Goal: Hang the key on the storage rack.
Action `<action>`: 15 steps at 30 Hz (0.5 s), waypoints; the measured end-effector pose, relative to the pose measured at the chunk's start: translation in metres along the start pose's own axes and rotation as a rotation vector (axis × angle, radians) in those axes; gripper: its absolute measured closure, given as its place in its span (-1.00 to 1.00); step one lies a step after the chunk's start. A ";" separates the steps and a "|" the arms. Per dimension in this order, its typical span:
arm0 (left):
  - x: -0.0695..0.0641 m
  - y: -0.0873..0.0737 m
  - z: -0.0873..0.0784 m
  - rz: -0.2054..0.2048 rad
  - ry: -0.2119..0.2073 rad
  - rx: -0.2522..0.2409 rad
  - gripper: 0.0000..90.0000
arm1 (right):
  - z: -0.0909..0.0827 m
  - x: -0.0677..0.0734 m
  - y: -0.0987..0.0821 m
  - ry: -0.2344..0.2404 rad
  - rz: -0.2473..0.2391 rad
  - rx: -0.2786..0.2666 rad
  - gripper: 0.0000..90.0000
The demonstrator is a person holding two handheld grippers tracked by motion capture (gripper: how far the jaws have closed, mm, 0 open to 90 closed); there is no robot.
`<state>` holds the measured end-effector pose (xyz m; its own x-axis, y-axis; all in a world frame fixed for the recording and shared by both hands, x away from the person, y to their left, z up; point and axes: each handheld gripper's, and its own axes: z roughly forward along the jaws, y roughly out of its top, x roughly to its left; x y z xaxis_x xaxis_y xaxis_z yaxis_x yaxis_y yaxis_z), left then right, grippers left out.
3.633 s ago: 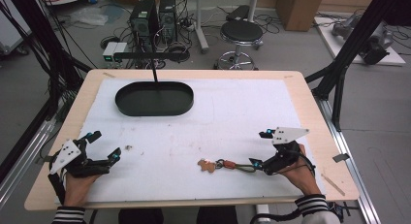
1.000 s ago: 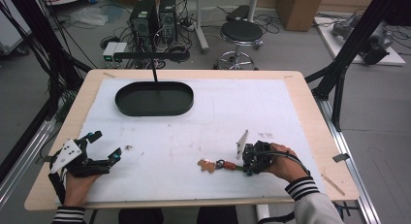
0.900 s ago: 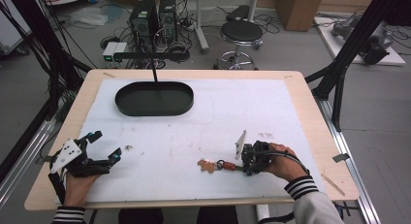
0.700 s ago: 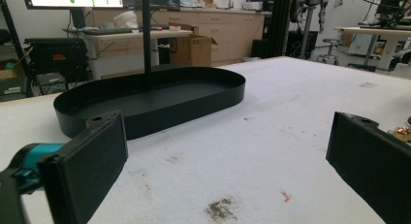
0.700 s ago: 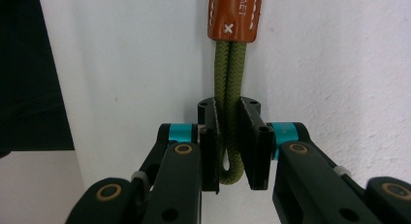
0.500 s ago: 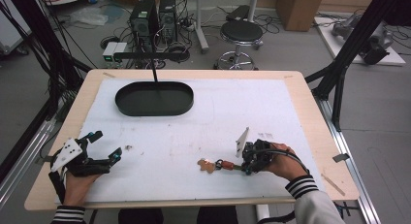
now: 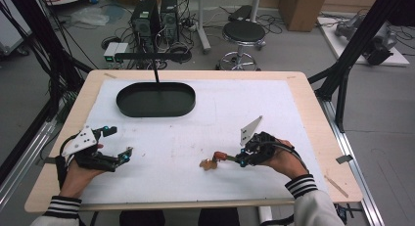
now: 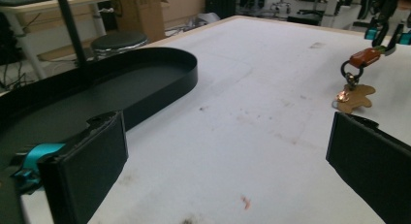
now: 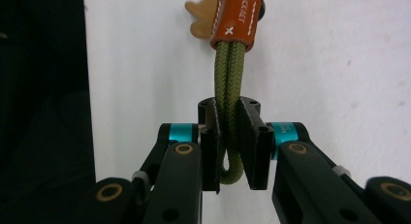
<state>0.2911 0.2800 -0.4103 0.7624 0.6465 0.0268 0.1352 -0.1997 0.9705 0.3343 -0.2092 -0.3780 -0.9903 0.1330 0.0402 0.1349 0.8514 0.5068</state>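
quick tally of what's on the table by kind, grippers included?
Black oval metal tray: 1
Keychain with olive-green cord loop, orange leather sleeve and tan tag: 1
Hand-held gripper: 2 (left hand-held gripper, jaws apart; right hand-held gripper, clamped on the cord loop)
Total: 4

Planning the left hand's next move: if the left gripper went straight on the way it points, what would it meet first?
Probably nothing close: the left gripper faces bare white mat. The keychain lies off right, the black tray off left; depth is uncertain.
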 end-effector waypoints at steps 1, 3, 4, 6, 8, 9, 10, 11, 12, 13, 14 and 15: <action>0.000 0.006 0.002 0.008 -0.015 0.005 -0.96 | -0.001 0.000 0.001 0.000 0.004 -0.011 0.78; 0.000 0.010 0.004 0.013 -0.022 0.010 -0.96 | -0.003 -0.001 0.001 -0.003 0.001 -0.033 0.78; 0.000 0.015 0.006 0.020 -0.036 0.020 -0.96 | -0.004 -0.001 0.002 -0.001 0.006 -0.046 0.78; -0.002 0.027 0.014 0.033 -0.077 0.038 -0.96 | -0.008 -0.003 0.003 0.000 -0.005 -0.098 0.78; -0.004 0.033 0.018 0.041 -0.098 0.048 -0.96 | -0.009 -0.003 0.005 -0.001 -0.018 -0.117 0.78; -0.004 0.036 0.021 0.045 -0.114 0.054 -0.96 | -0.009 -0.003 0.006 0.003 -0.022 -0.124 0.78; -0.006 0.039 0.023 0.042 -0.128 0.059 -0.96 | -0.009 -0.004 0.007 0.000 -0.033 -0.134 0.78; -0.007 0.042 0.027 0.049 -0.145 0.064 -0.96 | -0.009 -0.003 0.009 0.002 -0.032 -0.142 0.78; -0.007 0.042 0.027 0.049 -0.145 0.064 -0.96 | -0.009 -0.004 0.011 0.005 -0.043 -0.151 0.78; -0.009 0.047 0.031 0.053 -0.172 0.071 -0.96 | -0.009 -0.004 0.013 0.009 -0.047 -0.163 0.78; -0.009 0.047 0.031 0.053 -0.172 0.071 -0.96 | -0.009 -0.004 0.015 0.010 -0.053 -0.169 0.78; -0.012 0.054 0.036 0.065 -0.199 0.079 -0.96 | -0.010 -0.005 0.018 0.008 -0.062 -0.188 0.78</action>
<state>0.3121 0.2353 -0.3670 0.8798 0.4742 0.0337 0.1248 -0.2988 0.9461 0.3411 -0.1998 -0.3606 -0.9968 0.0790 0.0104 0.0662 0.7478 0.6607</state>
